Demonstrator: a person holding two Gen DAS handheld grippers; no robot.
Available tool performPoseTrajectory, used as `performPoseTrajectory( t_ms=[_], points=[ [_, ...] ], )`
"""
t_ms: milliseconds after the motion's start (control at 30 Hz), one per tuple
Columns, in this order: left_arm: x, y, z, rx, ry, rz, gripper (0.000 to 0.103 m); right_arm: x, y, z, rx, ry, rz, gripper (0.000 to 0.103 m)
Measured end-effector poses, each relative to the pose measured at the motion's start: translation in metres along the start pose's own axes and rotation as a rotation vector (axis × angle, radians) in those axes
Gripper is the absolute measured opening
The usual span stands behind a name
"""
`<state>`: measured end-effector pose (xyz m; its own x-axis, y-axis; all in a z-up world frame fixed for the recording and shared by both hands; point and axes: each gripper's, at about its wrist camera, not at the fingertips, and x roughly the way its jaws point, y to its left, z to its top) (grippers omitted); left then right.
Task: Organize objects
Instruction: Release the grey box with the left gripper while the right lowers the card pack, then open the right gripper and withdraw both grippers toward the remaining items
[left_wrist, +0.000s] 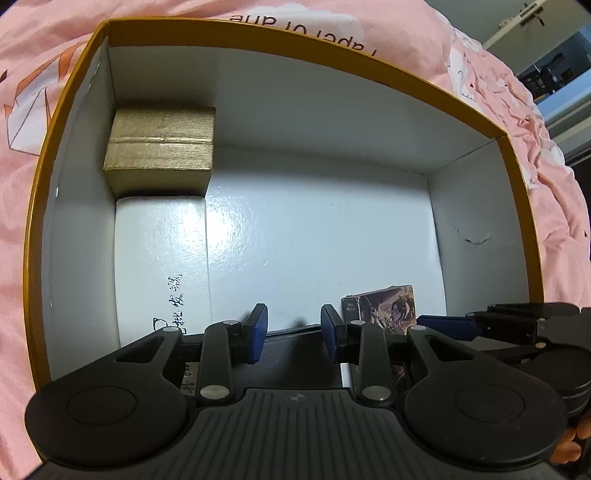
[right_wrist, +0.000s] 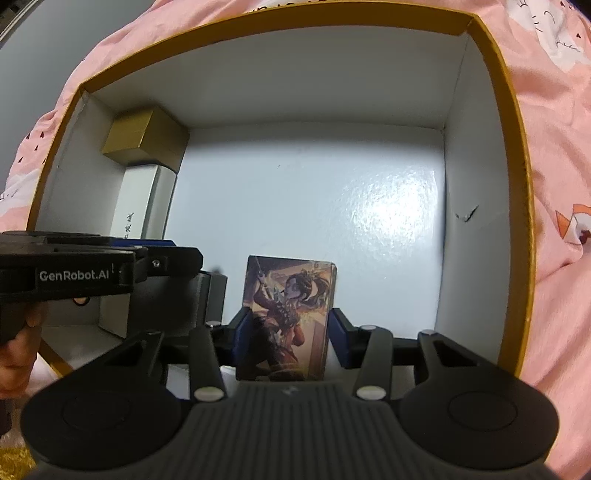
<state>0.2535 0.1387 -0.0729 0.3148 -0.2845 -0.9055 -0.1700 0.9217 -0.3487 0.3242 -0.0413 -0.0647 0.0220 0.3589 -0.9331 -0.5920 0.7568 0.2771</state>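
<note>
A large gold-rimmed box (left_wrist: 524, 206) with a white inside lies on a pink bedsheet; its rim also shows in the right wrist view (right_wrist: 517, 155). Inside, a gold box (left_wrist: 160, 147) sits in the far left corner, with a long white box (left_wrist: 162, 258) in front of it. My right gripper (right_wrist: 290, 332) is shut on a small illustrated card box (right_wrist: 290, 314), held upright over the near floor of the big box. My left gripper (left_wrist: 293, 330) is open and empty just left of the card box (left_wrist: 384, 304). A dark flat object lies under the left gripper, mostly hidden.
Pink printed bedding (left_wrist: 37, 92) surrounds the box on all sides. A window or shelf area (left_wrist: 554, 70) shows at the far right. The box floor (right_wrist: 314, 203) is bare white in the middle and right.
</note>
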Motion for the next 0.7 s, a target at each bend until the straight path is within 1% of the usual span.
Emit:
performPoseTrajectory(
  t_ms=[67, 133, 200, 233, 367, 500, 600, 700],
  points=[
    [0.0, -0.002, 0.001, 0.004, -0.005, 0.008, 0.036, 0.002, 0.002, 0.003, -0.007, -0.002, 0.0, 0.039],
    [0.0, -0.002, 0.0, 0.005, -0.011, 0.009, 0.037, 0.003, 0.002, 0.002, 0.001, 0.005, 0.022, 0.031],
    [0.0, -0.002, -0.001, 0.005, -0.013, 0.009, 0.036, 0.006, -0.001, 0.0, 0.024, 0.026, 0.064, 0.027],
    [0.001, -0.002, 0.0, 0.009, -0.014, 0.012, 0.036, 0.008, -0.001, 0.0, 0.034, 0.034, 0.076, 0.026],
    [0.001, -0.003, 0.0, 0.008, -0.027, 0.02, 0.036, 0.009, 0.001, 0.0, 0.025, 0.022, 0.061, 0.026],
    [-0.001, -0.005, -0.005, 0.013, -0.059, 0.038, 0.036, 0.01, 0.001, 0.001, 0.027, 0.011, 0.054, 0.026],
    [-0.005, -0.011, -0.011, 0.04, -0.107, 0.081, 0.037, 0.008, 0.004, -0.002, 0.015, -0.005, 0.043, 0.026],
    [-0.018, -0.013, -0.018, 0.04, -0.174, 0.059, 0.037, -0.002, 0.012, -0.012, -0.022, -0.059, 0.012, 0.028]
  ],
)
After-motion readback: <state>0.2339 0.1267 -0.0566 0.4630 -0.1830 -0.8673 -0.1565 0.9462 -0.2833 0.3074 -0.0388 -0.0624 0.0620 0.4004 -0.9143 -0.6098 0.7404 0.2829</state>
